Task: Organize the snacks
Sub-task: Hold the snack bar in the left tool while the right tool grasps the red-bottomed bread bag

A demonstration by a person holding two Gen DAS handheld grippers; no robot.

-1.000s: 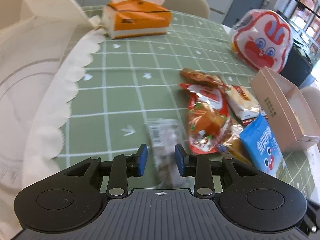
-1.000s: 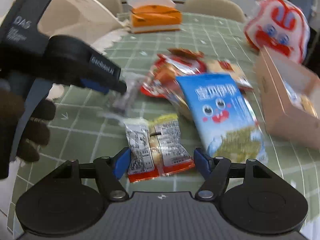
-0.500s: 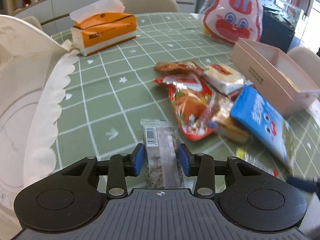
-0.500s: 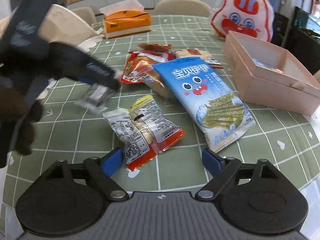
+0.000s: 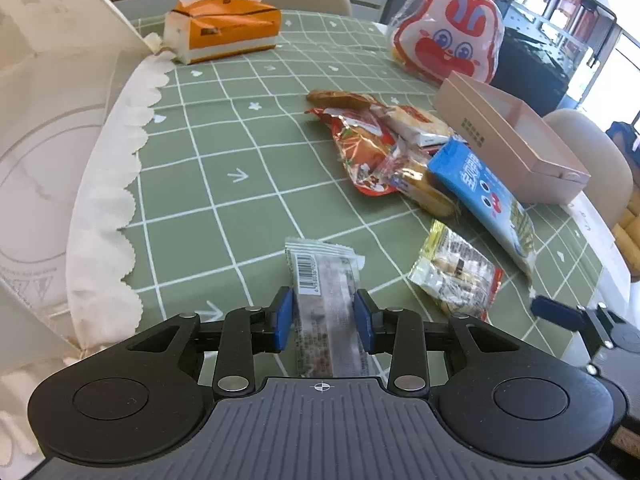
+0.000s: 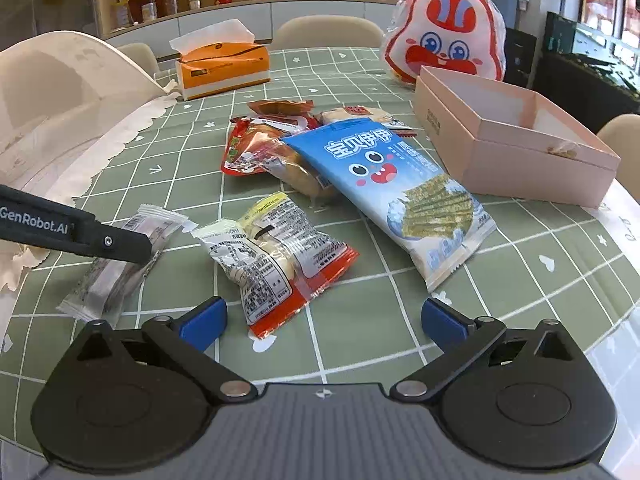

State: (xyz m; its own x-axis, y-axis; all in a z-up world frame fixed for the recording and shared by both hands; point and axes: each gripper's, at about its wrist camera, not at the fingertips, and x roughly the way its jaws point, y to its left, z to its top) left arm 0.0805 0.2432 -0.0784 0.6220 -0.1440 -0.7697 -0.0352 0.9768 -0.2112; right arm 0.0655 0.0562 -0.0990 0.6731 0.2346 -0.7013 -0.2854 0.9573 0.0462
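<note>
Left wrist view: my left gripper (image 5: 323, 317) has closed its jaws on the clear snack bar (image 5: 326, 300), which a second ago was blurred mid-motion; the bar now lies steady between the pads, ready to carry to the pink box (image 5: 516, 148) at far right. The snack pile (image 5: 384, 148) and blue bag (image 5: 486, 196) lie between. Right wrist view: my right gripper (image 6: 323, 320) hangs with jaws wide open, holding nothing, near the orange-edged packet (image 6: 276, 252). A tissue box (image 6: 224, 66) and rabbit bag (image 6: 446, 38) stand far.
</note>
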